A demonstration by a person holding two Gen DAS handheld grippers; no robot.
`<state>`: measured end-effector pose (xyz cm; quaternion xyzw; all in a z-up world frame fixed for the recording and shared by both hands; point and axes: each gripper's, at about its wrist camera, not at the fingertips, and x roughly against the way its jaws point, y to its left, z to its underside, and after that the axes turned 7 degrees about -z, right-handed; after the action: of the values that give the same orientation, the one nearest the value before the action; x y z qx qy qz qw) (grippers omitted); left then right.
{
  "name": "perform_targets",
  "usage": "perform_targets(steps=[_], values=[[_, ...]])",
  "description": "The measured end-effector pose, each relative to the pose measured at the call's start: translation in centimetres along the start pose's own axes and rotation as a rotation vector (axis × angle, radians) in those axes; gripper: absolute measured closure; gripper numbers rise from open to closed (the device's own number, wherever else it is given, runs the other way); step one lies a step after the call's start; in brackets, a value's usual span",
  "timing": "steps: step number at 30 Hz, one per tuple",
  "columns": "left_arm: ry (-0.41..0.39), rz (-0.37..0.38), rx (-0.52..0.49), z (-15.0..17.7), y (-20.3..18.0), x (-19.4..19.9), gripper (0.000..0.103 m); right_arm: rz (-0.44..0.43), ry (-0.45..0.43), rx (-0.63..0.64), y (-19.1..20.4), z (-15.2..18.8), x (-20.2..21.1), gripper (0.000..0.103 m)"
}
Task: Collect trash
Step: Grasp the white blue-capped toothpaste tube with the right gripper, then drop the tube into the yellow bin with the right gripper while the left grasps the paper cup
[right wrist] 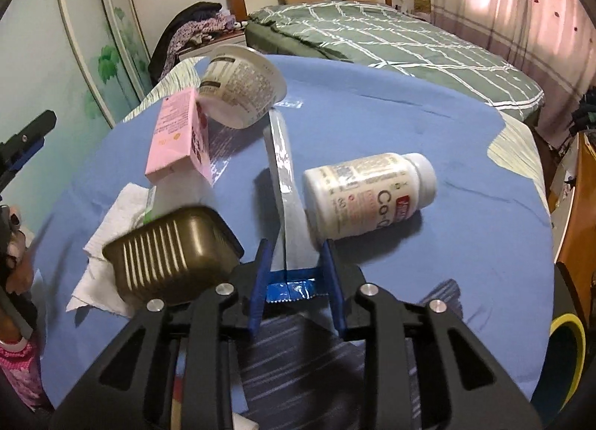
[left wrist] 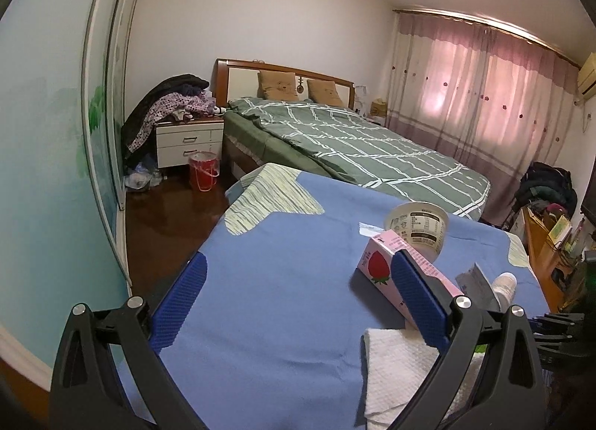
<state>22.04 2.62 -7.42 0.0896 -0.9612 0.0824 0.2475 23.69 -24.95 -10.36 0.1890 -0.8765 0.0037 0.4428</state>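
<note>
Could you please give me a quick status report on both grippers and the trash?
Left gripper open, empty. Right gripper shut on silver wrapper. Bottle and tin close alongside.

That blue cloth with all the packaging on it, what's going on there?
A person holding a two-finger gripper in each hand is collecting trash off the blue cloth. The right gripper is shut on a silver wrapper, its blue end between the pads. The left gripper hangs open and empty beside a pink carton. A paper cup, white bottle, brown tray and tissue still lie there.
</note>
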Motion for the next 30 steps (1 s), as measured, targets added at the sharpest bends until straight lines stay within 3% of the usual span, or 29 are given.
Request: perform_targets(steps=[6,10,15,16,17,18,24,30], values=[[0.003,0.01,-0.006,0.3,-0.2,0.4,0.006,-0.002,0.012,0.011,0.3,-0.5,-1.0,0.075],[0.007,0.015,-0.017,0.5,-0.5,0.5,0.006,-0.01,0.017,0.01,0.4,-1.1,-1.4,0.058],[0.01,0.017,-0.024,0.5,-0.6,0.5,0.006,-0.018,0.033,0.021,0.7,-1.6,-2.2,0.058],[0.01,0.016,-0.025,0.6,-0.6,0.6,0.006,-0.014,0.041,0.024,0.8,-1.6,-2.4,0.059],[0.011,0.016,-0.026,0.6,-0.6,0.6,0.006,-0.009,0.051,0.026,0.8,-1.5,-2.7,0.074],[0.011,0.016,-0.025,0.6,-0.6,0.6,0.005,-0.008,0.06,0.03,0.8,-1.4,-2.9,0.076],[0.018,0.021,-0.026,0.6,-0.6,0.7,0.006,0.001,0.022,0.039,1.2,-1.5,-1.7,0.077],[0.021,0.03,-0.031,0.5,-0.7,0.6,0.006,-0.021,-0.059,0.013,1.1,-0.9,2.1,0.077]])
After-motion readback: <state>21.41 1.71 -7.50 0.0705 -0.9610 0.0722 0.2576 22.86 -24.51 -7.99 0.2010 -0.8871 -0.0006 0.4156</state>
